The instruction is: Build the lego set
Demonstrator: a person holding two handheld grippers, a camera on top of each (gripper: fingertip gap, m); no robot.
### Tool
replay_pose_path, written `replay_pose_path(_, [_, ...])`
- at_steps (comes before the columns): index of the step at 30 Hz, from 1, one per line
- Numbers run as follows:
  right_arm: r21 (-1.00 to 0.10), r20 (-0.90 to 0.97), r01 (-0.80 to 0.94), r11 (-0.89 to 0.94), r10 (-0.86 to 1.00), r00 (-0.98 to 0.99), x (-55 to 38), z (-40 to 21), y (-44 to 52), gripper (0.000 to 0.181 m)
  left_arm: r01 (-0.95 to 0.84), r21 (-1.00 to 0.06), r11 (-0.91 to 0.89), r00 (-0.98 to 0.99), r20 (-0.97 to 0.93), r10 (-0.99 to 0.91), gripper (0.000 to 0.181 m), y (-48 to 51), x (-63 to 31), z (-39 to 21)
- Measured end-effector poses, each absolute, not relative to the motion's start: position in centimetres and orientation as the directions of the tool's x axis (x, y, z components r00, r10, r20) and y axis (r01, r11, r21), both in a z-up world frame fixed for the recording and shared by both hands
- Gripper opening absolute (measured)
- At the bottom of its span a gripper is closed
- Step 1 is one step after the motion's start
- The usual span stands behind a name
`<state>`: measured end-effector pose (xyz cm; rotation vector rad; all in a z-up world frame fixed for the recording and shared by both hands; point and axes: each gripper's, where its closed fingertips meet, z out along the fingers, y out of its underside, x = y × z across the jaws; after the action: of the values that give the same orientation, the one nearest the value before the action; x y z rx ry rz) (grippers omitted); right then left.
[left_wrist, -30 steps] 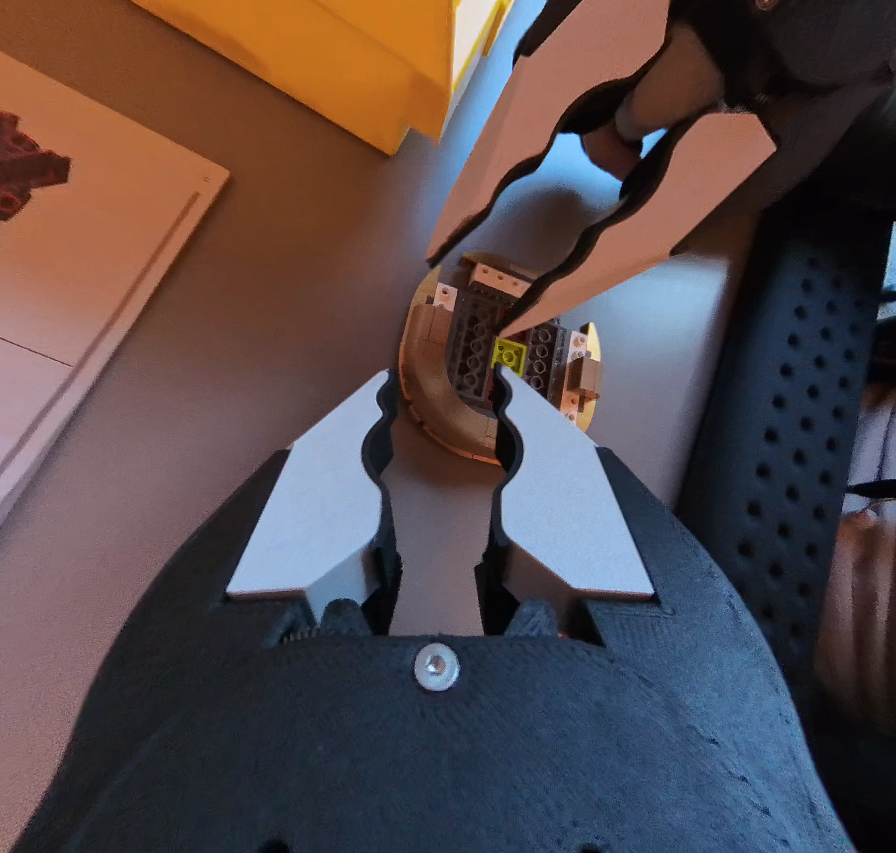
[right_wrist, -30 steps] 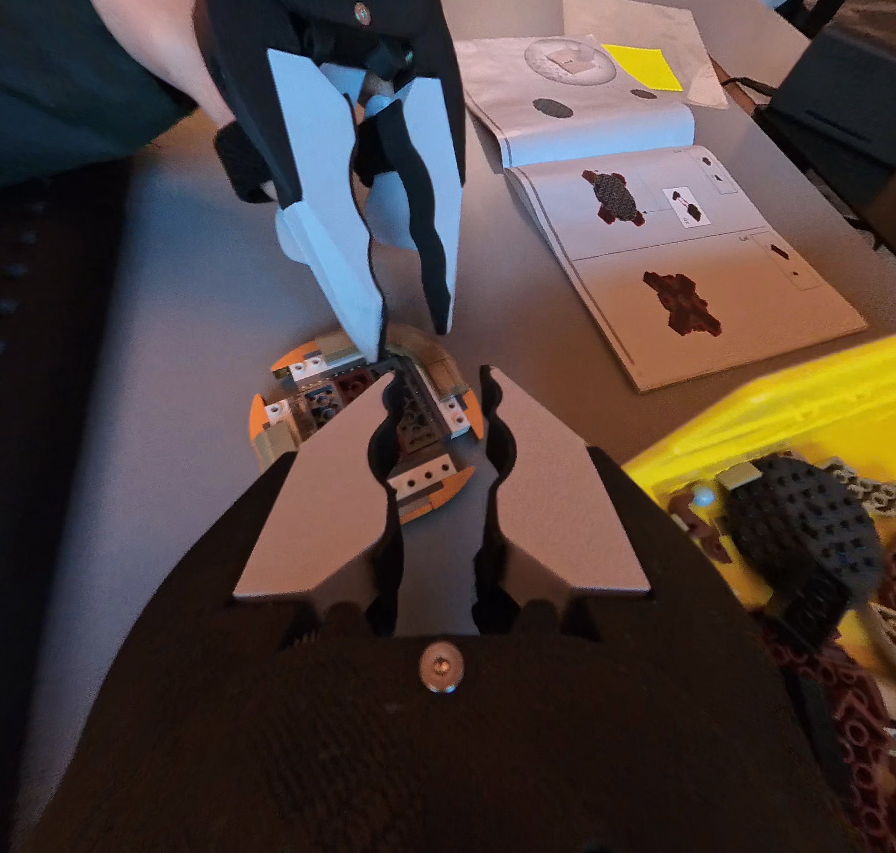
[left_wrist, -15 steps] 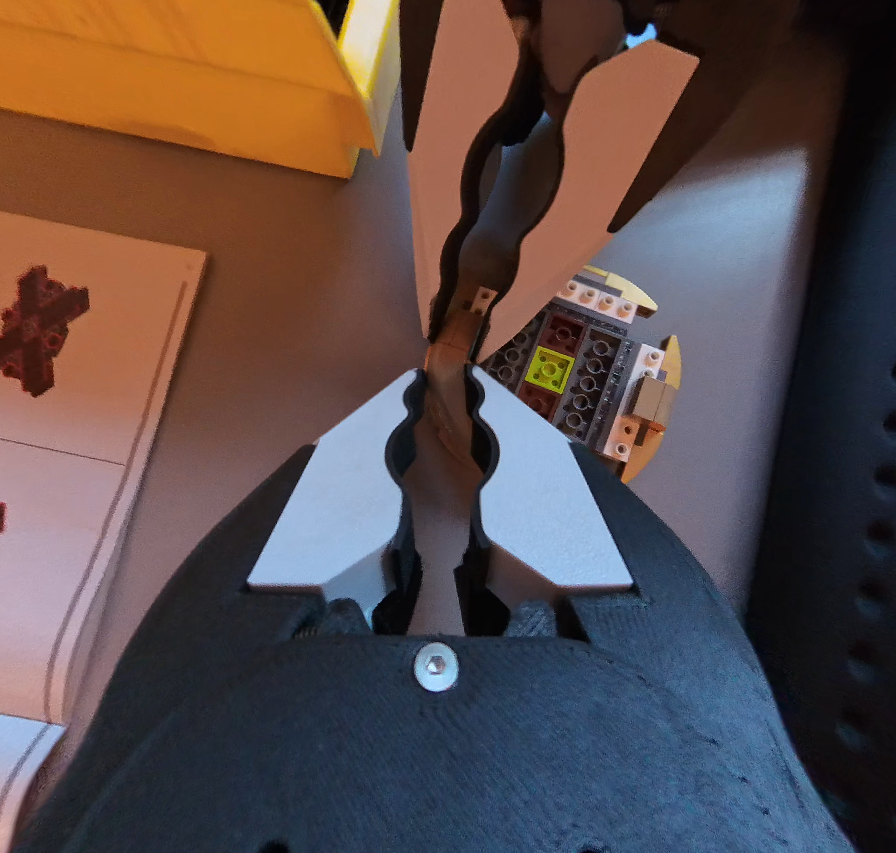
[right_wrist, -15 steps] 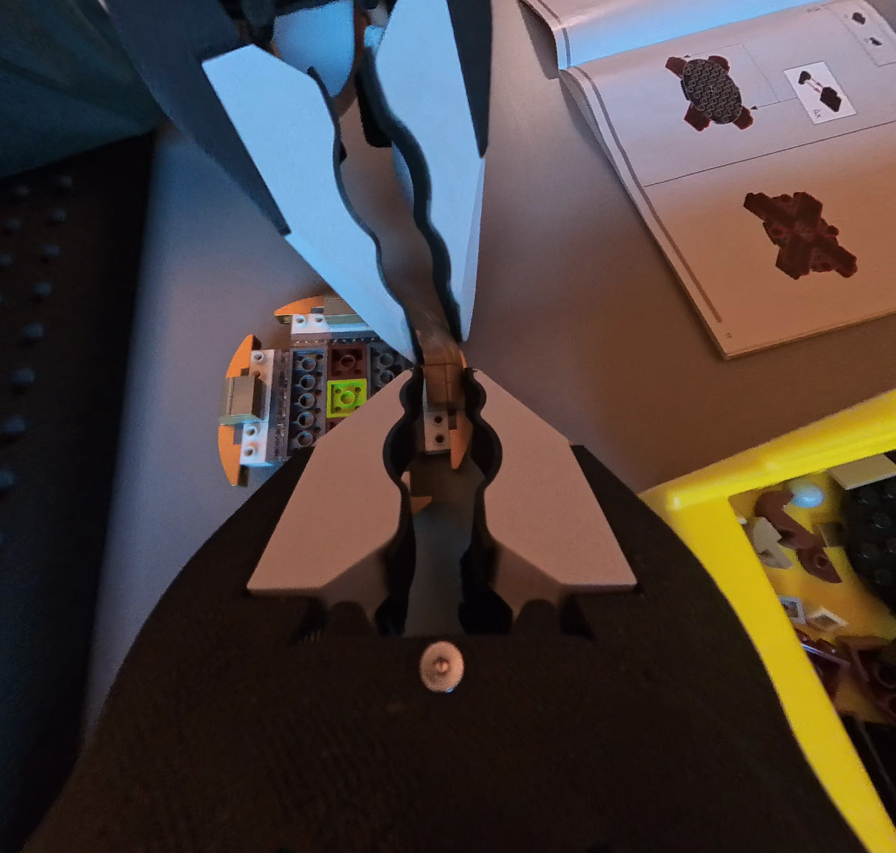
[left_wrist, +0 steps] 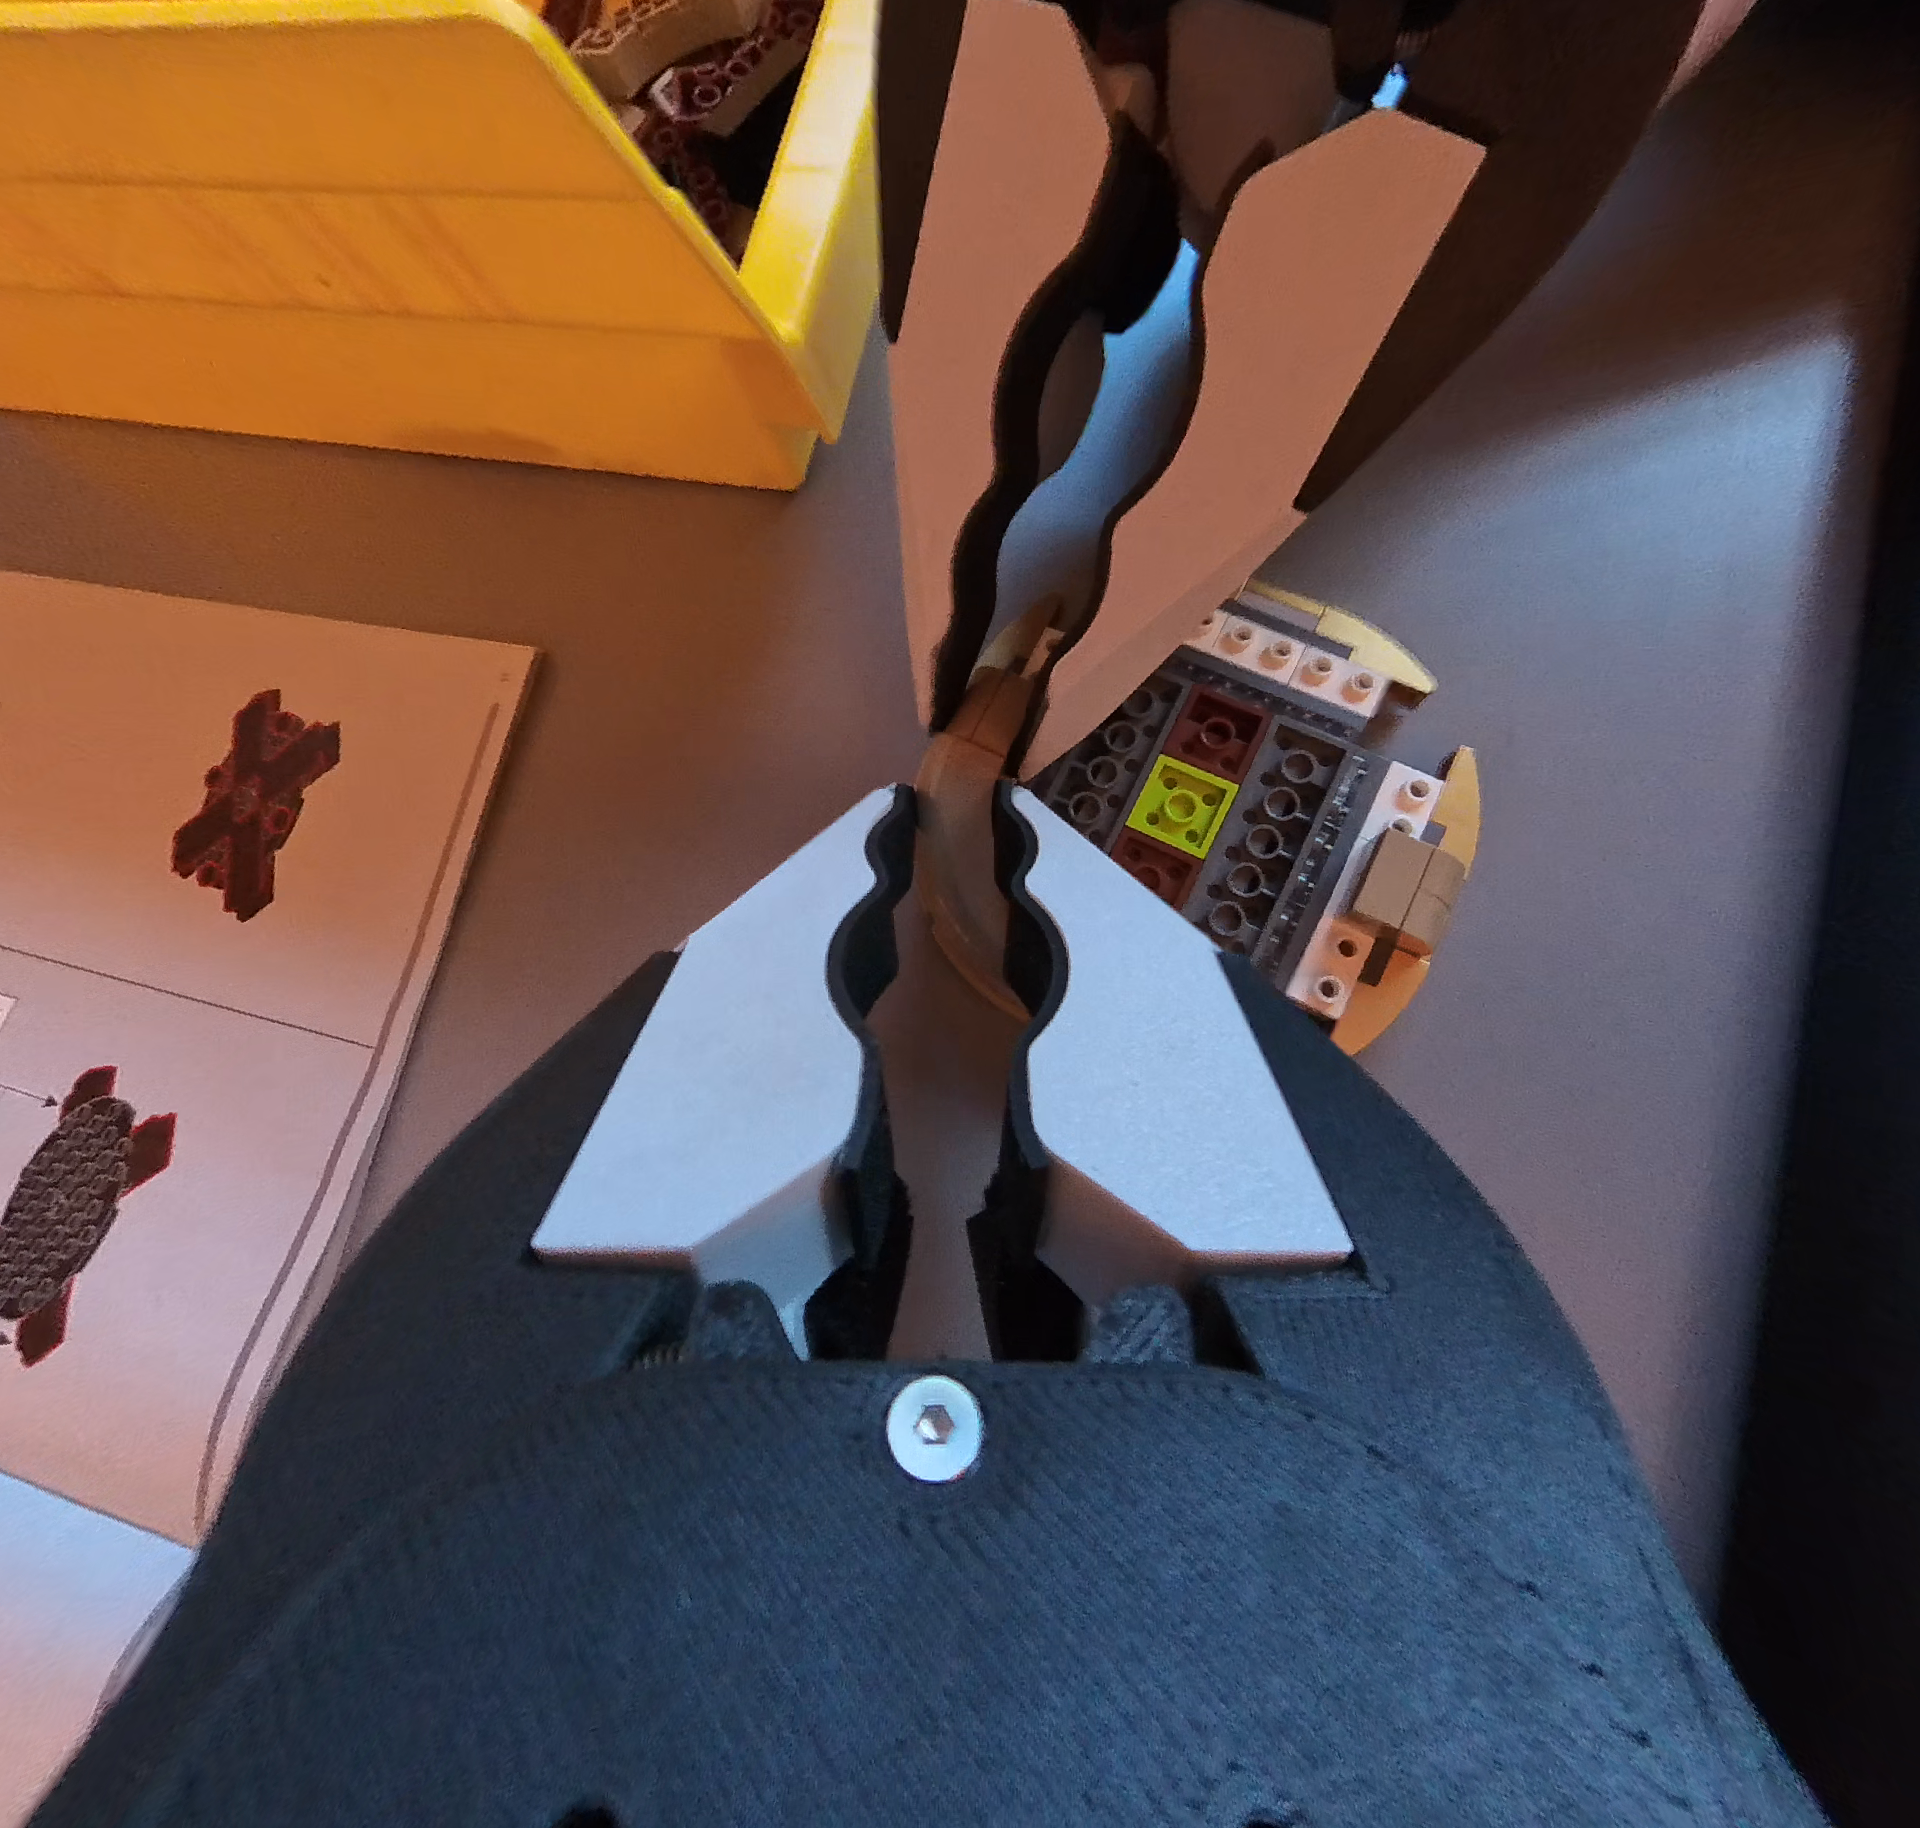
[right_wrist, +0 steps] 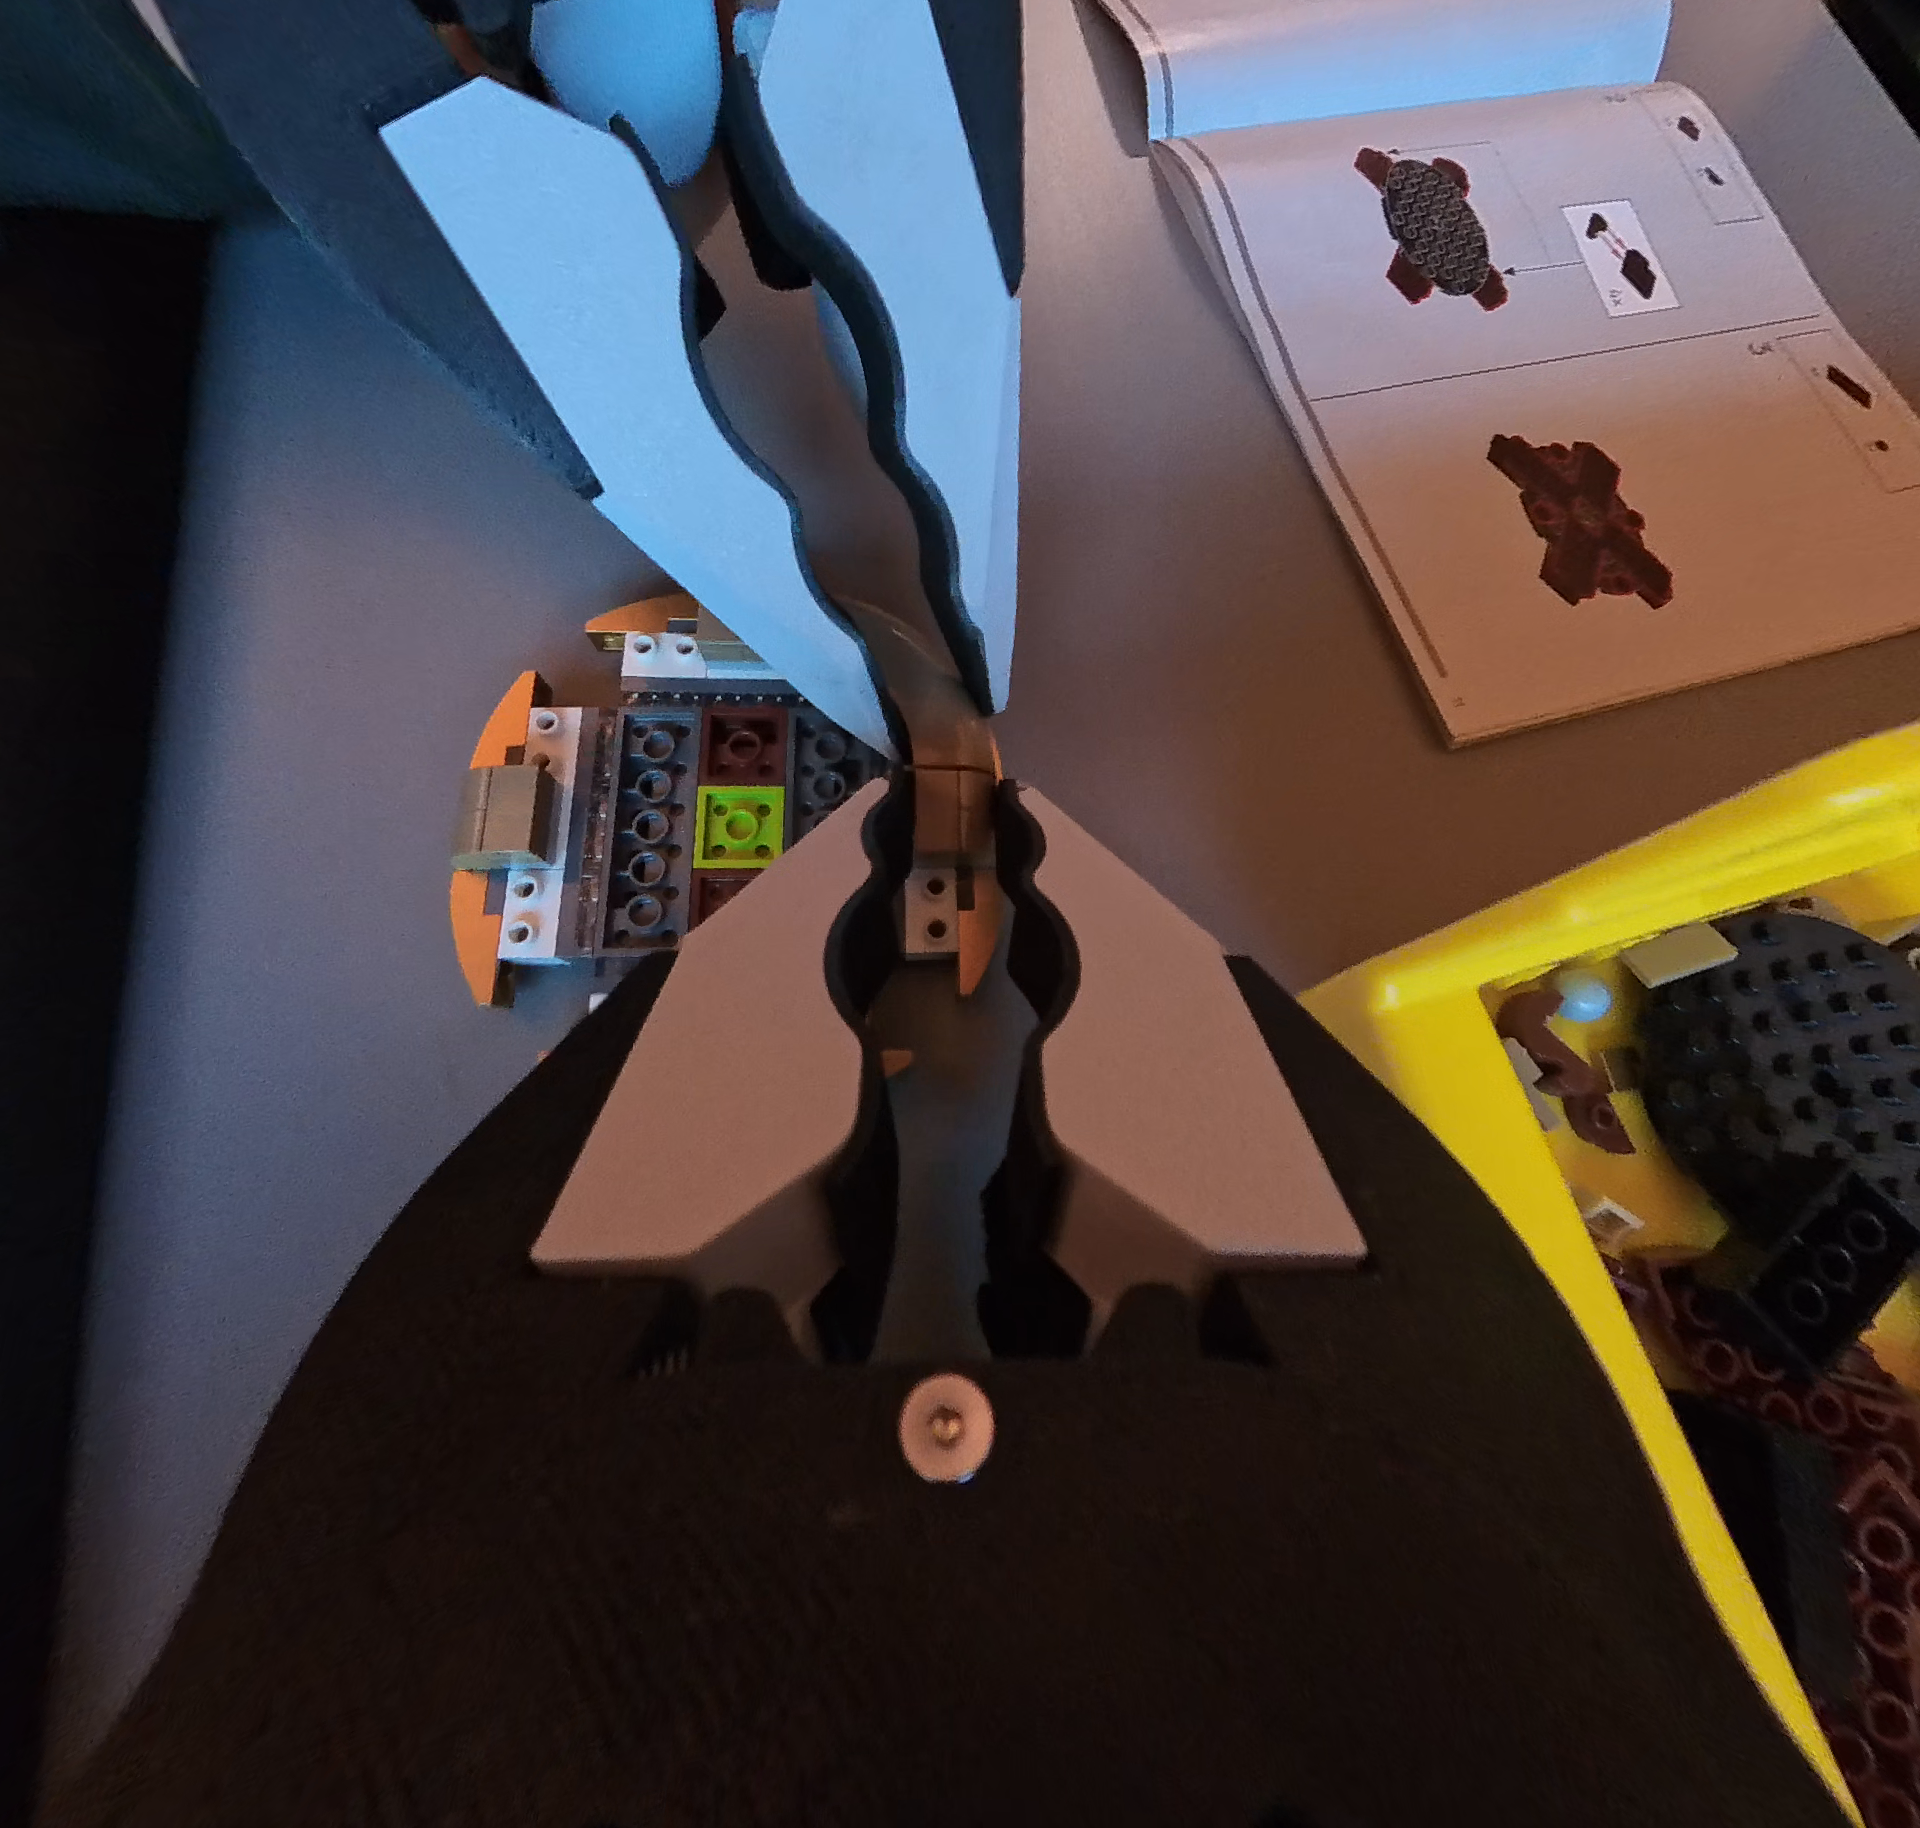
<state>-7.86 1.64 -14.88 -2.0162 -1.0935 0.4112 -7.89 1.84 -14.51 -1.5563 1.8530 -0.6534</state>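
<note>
A round lego build (left_wrist: 1262,843) lies on the grey table, with dark grey studded plates, a lime green square tile (left_wrist: 1179,807) at its middle, white bricks and orange edge pieces. It also shows in the right wrist view (right_wrist: 644,822). My left gripper (left_wrist: 954,812) is shut on the build's tan curved rim (left_wrist: 961,885). My right gripper (right_wrist: 943,802) is shut on the same tan rim (right_wrist: 940,843) from the opposite side. The two pairs of fingertips nearly touch, tip to tip. The rest of the rim is hidden under the fingers.
A yellow bin (left_wrist: 416,220) of loose bricks stands close beside the grippers, and its rim shows in the right wrist view (right_wrist: 1455,957). An open instruction booklet (left_wrist: 260,843) (right_wrist: 1558,428) lies flat on the table. A dark surface (left_wrist: 1870,843) borders the table past the build. My left and right fingertips are right by each other.
One second ago both grippers were open over the middle of the build. Both have shifted to its edge and closed on the tan rim. Little differs since half a second ago.
</note>
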Motion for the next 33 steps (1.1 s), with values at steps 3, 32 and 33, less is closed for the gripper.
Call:
replay_pose_path(3, [-0.759,0.083,0.56,-0.331,0.805,0.588,-7.2,-15.1,1.6,0.014,-0.441,-0.895,0.069,0.042,-0.098,-0.994,0.013,4.0,-8.2,-8.1])
replay_pose_path(32, [-0.809,-0.573,-0.105,-0.578,0.738,0.356,-9.6,-5.8,0.4,0.013,-0.177,-0.882,-0.438,-0.241,0.47,-0.849,0.013,0.1,-7.3,-4.3])
replay_pose_path(33, [-0.796,-0.594,-0.118,-0.594,0.728,0.343,-9.6,-5.7,0.4,0.017,-0.17,-0.884,-0.434,-0.245,0.465,-0.851,0.013,0.0,-7.4,-4.1])
